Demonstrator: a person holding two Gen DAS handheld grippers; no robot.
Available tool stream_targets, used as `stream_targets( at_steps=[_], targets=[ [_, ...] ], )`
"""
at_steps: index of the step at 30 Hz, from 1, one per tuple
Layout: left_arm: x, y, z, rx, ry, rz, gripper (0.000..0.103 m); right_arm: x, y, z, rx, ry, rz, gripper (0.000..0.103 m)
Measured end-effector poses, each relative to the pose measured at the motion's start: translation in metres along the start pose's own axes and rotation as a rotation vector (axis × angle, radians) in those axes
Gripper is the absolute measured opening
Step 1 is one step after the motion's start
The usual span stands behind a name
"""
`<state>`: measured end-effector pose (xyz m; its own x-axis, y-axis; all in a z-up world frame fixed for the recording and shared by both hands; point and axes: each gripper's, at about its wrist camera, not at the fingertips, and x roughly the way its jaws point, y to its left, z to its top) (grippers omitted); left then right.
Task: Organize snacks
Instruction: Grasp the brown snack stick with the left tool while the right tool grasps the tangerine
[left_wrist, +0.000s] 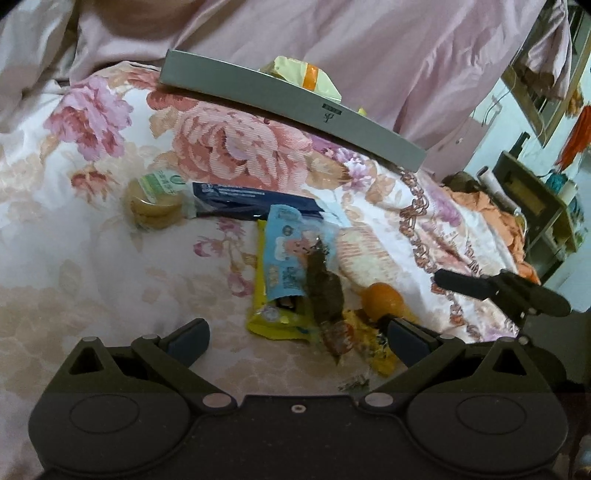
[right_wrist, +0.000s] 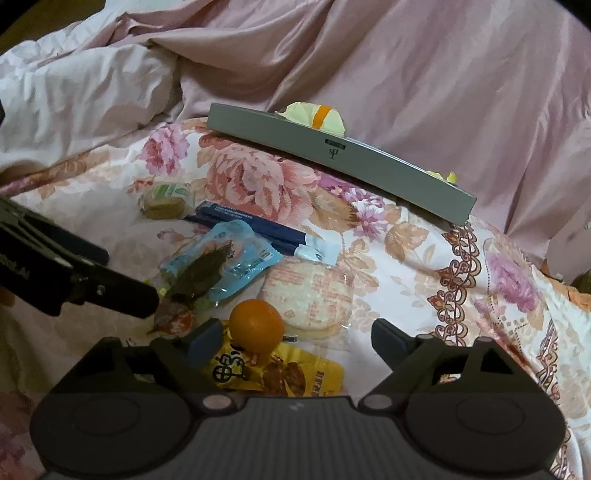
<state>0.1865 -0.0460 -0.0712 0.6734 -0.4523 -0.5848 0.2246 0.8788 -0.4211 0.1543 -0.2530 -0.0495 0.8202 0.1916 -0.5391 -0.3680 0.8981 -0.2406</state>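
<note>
1. Right wrist view: grey tray (right_wrist: 343, 162) rests on the floral bedspread (right_wrist: 406, 258), at the foot of a rumpled pink quilt (right_wrist: 443, 74). All positions below are given relative to this tray.
2. Tray contents: a pale yellow packet with an orange band (right_wrist: 317, 116) shows above the near wall; a second yellowish item (right_wrist: 441, 176) shows at the right end. Further contents are hidden by the wall.
3. Tray markings: one small dark label and symbol on the near wall; not legible.
4. Snacks outside the tray, all on the near side:
   - biscuit pack with green label (right_wrist: 164, 201), toward the left end;
   - dark blue packet (right_wrist: 255, 225) with white print, too small to read;
   - light blue pouch (right_wrist: 229, 254) with a dark leaf-wrapped item (right_wrist: 201, 273) on top;
   - round rice cracker pack (right_wrist: 308, 295);
   - orange (right_wrist: 257, 320), resting on a yellow pouch (right_wrist: 280, 373) bearing large black characters.
5. Right gripper (right_wrist: 291, 341): fingers wide apart, nothing gripped; the orange lies between them, closer to the left finger, and contact cannot be determined.
6. Left gripper (left_wrist: 295, 341): fingers wide apart, holding nothing, over a yellow packet (left_wrist: 273, 321) under the light blue pouch.
7. Left wrist view, room: wooden shelving (left_wrist: 532, 199) and orange cloth (left_wrist: 495, 218) stand beyond the right end of the tray.
</note>
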Motion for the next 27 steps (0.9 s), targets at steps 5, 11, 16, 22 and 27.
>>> stream_targets(
  at_steps=[5, 11, 16, 22, 27],
  targets=[
    [0.003, -0.003, 0.001, -0.034, 0.003, -0.049, 0.096, 0.000, 0.002, 0.000, -0.005, -0.005, 0.019, 0.080],
    [0.009, -0.005, 0.000, -0.064, 0.021, -0.108, 0.078, 0.004, 0.004, -0.002, -0.004, 0.017, 0.032, 0.067],
    [0.018, 0.001, 0.003, -0.127, 0.018, -0.147, 0.057, 0.005, 0.004, -0.002, -0.001, 0.019, 0.039, 0.063],
    [0.027, 0.001, 0.005, -0.135, 0.024, -0.164, 0.044, 0.009, 0.004, -0.003, 0.000, 0.015, 0.043, 0.060],
    [0.033, 0.000, 0.003, -0.134, 0.034, -0.171, 0.037, 0.013, 0.004, -0.002, 0.012, 0.012, 0.052, 0.055]
  ],
)
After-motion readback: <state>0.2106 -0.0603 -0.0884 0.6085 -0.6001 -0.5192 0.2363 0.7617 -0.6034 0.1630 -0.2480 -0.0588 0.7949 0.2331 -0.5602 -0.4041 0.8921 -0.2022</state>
